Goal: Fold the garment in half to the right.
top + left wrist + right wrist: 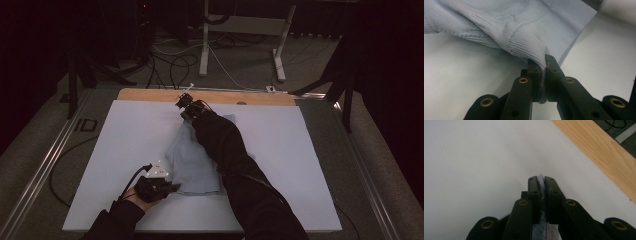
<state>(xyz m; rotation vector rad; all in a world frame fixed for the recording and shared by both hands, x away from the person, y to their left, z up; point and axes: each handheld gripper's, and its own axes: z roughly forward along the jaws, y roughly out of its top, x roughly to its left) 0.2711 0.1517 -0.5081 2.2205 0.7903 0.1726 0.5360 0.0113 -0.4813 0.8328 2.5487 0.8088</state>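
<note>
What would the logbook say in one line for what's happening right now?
left gripper: shut on blue knit garment, near edge | right gripper: shut on garment, far end | surface: white board

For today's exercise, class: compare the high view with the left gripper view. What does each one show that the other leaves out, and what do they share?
High view alone: both forearms, the right gripper at the garment's far end near the wooden table edge, the floor cables and a white desk frame beyond.

Left gripper view alone: the ribbed knit up close, with the black jaws pinched shut on a ribbed hem.

Both: the light blue garment, the white table cover and the left gripper gripping the cloth's near edge.
</note>
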